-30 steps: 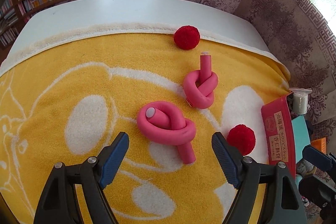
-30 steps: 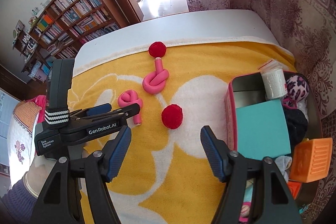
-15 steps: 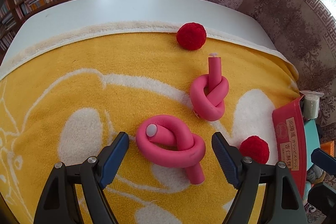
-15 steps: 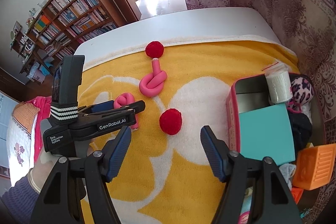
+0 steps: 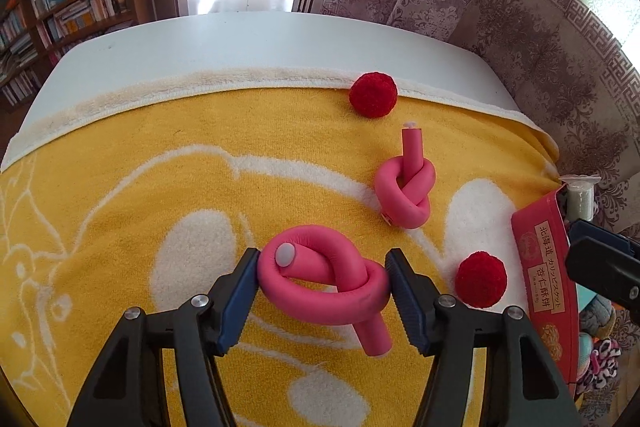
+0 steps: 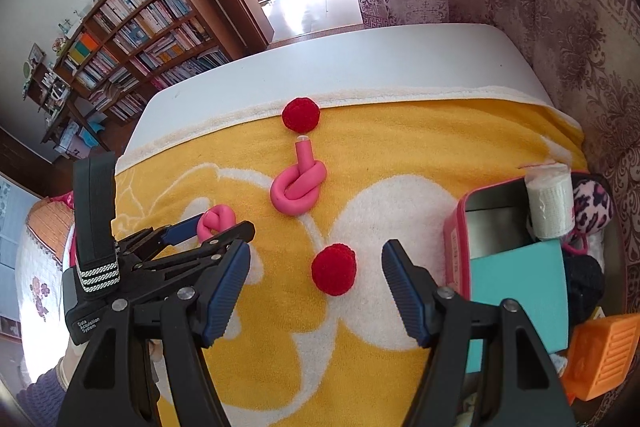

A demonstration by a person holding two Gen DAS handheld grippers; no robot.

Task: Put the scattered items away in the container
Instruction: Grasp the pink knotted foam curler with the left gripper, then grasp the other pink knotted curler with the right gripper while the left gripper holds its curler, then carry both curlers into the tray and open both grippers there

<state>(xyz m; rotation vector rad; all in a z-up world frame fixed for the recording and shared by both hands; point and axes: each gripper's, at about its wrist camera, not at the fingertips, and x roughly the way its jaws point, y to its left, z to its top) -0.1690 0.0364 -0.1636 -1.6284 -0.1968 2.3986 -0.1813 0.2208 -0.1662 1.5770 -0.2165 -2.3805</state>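
My left gripper [image 5: 322, 277] is shut on a knotted pink foam roller [image 5: 326, 281] that lies on the yellow towel; the same roller shows small between its fingers in the right wrist view [image 6: 216, 221]. A second knotted pink roller [image 5: 406, 193] [image 6: 298, 189] lies further back. One red pompom [image 5: 480, 279] [image 6: 334, 269] lies near the red tin [image 5: 546, 279] [image 6: 456, 247]. Another red pompom [image 5: 373, 95] [image 6: 301, 114] sits at the towel's far edge. My right gripper [image 6: 316, 285] is open and empty, just in front of the near pompom.
The tin at the right holds a teal box [image 6: 520, 291], a white roll [image 6: 548, 205], an orange block [image 6: 604, 351] and dark and leopard-print fabric items. The yellow towel [image 5: 160, 155] covers a white table [image 5: 240, 39]. Curtains hang at the right, bookshelves stand at the left.
My left gripper has moved forward and closed its fingers on the near pink roller. My right gripper has moved forward toward the near red pompom and stays open.
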